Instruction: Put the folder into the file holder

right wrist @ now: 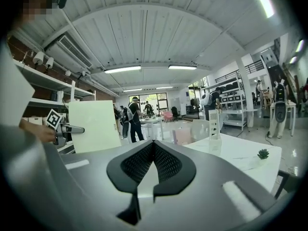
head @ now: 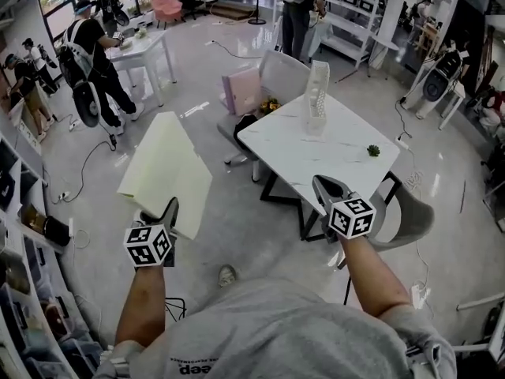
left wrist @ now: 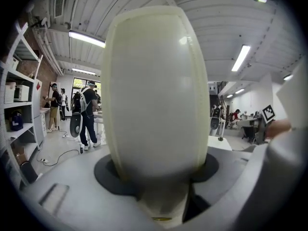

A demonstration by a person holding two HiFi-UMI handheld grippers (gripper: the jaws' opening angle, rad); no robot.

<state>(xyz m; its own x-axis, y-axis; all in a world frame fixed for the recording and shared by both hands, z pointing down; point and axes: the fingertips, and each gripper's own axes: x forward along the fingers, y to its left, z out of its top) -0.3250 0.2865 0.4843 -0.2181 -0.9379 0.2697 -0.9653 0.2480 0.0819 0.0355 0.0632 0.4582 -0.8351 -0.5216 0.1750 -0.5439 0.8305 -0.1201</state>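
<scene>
Left gripper (head: 167,215): jaws clamped on the lower edge of the folder (head: 166,168). The folder is pale yellow-green. It is held up over the floor (head: 237,227), left of the table (head: 339,144) and clear of it. In the left gripper view the folder fills the middle of the frame and rises straight out from between the jaws.

Right gripper (head: 325,189): jaws together, the ribbed pads (right wrist: 166,163) meeting, nothing between them. It hangs over the near edge of the table.

File holder (head: 317,93): white, upright, at the far side of the table, well apart from the folder. Whether anything is inside it cannot be told.

Table: white marble top on dark legs. A small green plant (head: 373,150) sits near its right edge. A grey chair (head: 406,215) stands just beside the near right corner, and a second chair (head: 282,73) stands behind the file holder.

The right gripper view shows the folder off to the left, held flat-on, with the left gripper at its edge.
</scene>
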